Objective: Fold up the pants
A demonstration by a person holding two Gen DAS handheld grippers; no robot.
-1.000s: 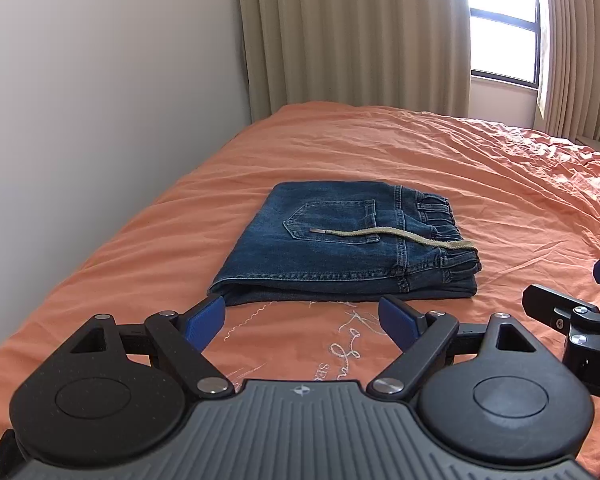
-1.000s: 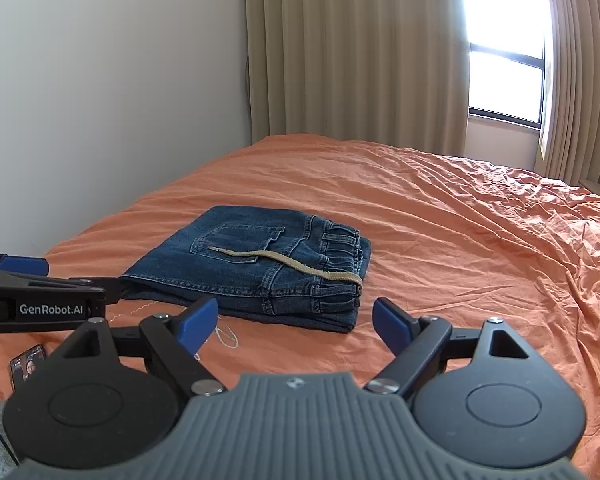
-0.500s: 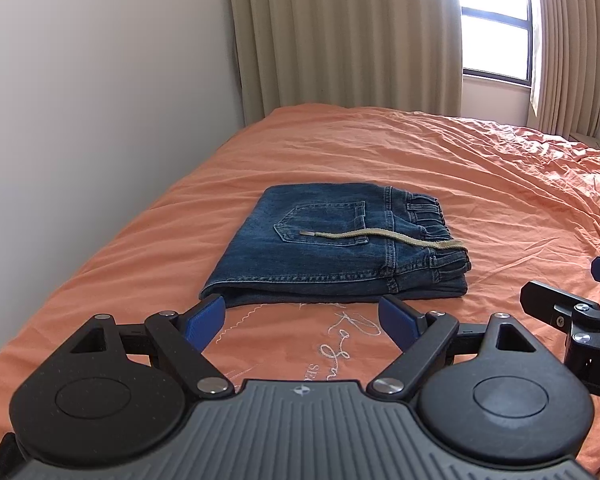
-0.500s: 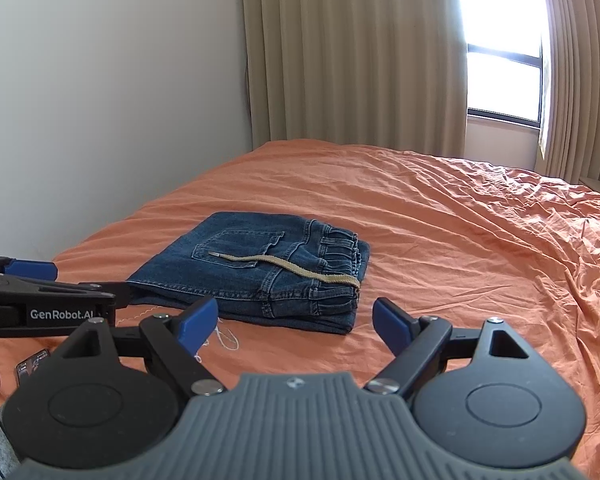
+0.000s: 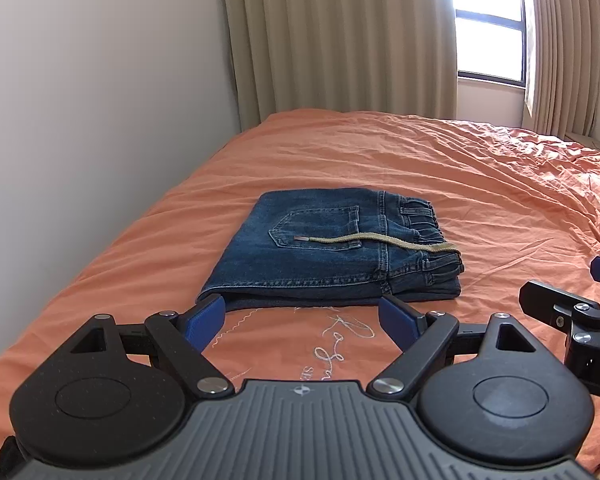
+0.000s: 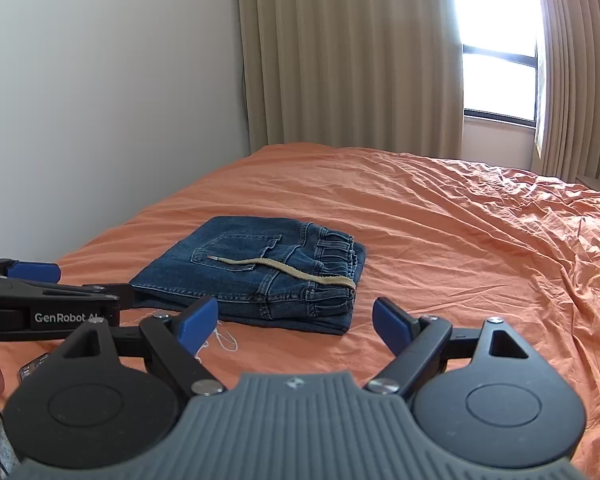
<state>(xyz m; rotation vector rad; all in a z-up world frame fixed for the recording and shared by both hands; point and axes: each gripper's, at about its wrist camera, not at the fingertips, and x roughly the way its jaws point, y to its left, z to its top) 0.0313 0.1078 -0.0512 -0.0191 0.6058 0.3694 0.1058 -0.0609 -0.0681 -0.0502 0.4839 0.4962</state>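
Note:
The blue denim pants [image 5: 332, 252] lie folded into a flat rectangle on the orange bed sheet [image 5: 440, 168], back pocket up, with a tan drawstring [image 5: 380, 240] across the top. They also show in the right wrist view [image 6: 260, 272]. My left gripper [image 5: 302, 320] is open and empty, just short of the pants' near edge. My right gripper [image 6: 294, 320] is open and empty, near the pants' front right corner. Each gripper shows at the side of the other's view.
A white wall [image 5: 100, 120] runs along the bed's left side. Beige curtains [image 5: 340, 32] and a bright window [image 5: 488, 48] stand behind the bed. The sheet is wrinkled to the right [image 6: 540, 248]. A phone [image 6: 34, 368] lies at the near left.
Both grippers have drawn back and risen slightly from the folded pants, which now look a little farther away. Both stayed open. The pants have not moved.

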